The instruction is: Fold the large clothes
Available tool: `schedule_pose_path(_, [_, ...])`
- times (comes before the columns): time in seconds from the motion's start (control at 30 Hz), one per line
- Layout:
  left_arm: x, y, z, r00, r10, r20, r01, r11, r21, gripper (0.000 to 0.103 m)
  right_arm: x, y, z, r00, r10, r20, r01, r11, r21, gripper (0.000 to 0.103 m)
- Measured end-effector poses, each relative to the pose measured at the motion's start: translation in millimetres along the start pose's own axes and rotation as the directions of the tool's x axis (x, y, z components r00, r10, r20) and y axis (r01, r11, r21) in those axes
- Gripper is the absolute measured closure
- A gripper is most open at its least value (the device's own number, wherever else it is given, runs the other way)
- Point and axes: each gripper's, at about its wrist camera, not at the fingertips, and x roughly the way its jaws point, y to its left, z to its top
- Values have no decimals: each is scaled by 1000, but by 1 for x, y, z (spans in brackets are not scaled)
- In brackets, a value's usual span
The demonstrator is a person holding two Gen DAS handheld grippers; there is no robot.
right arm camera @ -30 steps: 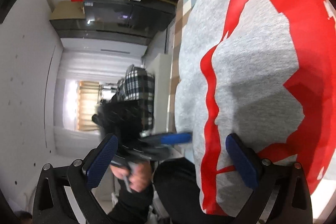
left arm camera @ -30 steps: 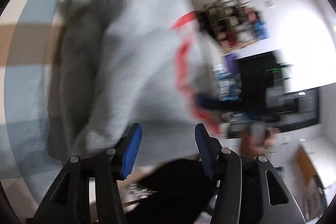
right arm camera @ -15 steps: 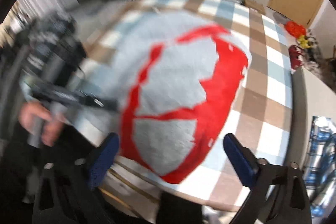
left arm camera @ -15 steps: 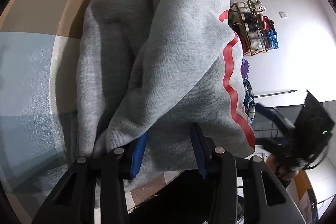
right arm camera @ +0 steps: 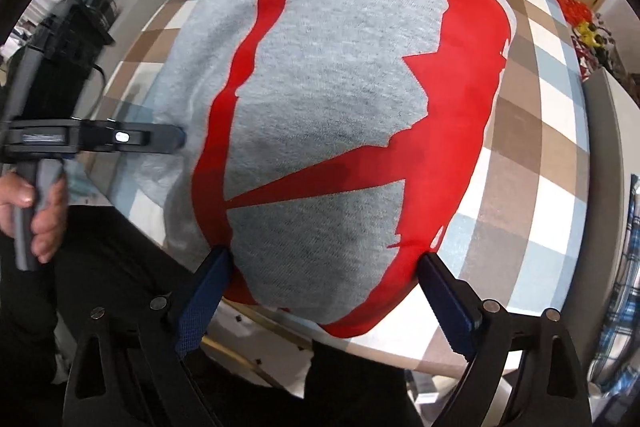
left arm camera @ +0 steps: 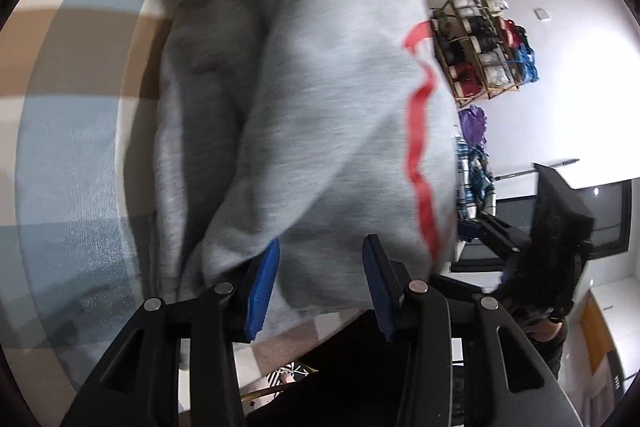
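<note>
A grey sweatshirt (right arm camera: 332, 99) with a big red print lies folded on the checked table (right arm camera: 560, 147). My right gripper (right arm camera: 323, 255) points steeply down over its near end. Its jaws are opening, and the blue pads stand wide at either side of the bundle. In the left wrist view the sweatshirt (left arm camera: 320, 107) shows its stacked grey layers and a red stripe. My left gripper (left arm camera: 322, 243) is shut on the thick folded edge, which fills the gap between its pads. The right wrist view shows the left gripper (right arm camera: 176, 139) reaching into the sweatshirt's left side.
A hand (right arm camera: 40, 207) holds the left gripper's handle, with dark clothing along the near table edge. The table's checked cloth (left arm camera: 72, 147) runs left of the sweatshirt. A shelf rack of bundles (left arm camera: 480, 47) hangs on the wall. Blue plaid fabric (right arm camera: 624, 287) and red-yellow items (right arm camera: 580, 19) lie beyond the table's right edge.
The right gripper has swung from facing the room to looking down on the sweatshirt and has come closer to its near end. The left gripper's pads have narrowed onto the folded edge.
</note>
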Motion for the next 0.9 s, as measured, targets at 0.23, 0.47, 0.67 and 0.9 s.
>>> schedule_pose_path(0.23, [-3, -21, 17, 998, -33, 44, 32, 999, 25, 58, 14, -2, 2, 1000, -13, 17, 13, 1000, 16, 0])
schedule_pose_path(0.47, [34, 2, 16, 998, -54, 10, 54, 998, 25, 58, -30, -30, 1, 993, 83, 80, -89, 993, 75, 1])
schedule_pose_path(0.67, [36, 13, 15, 994, -111, 7, 111, 994, 5, 59, -89, -46, 56, 952, -4, 305, -21, 997, 78, 1])
schedule_pose_path(0.9, [23, 18, 6, 995, -97, 10, 96, 994, 50, 59, -31, -18, 166, 978, 4, 209, -15, 999, 51, 33])
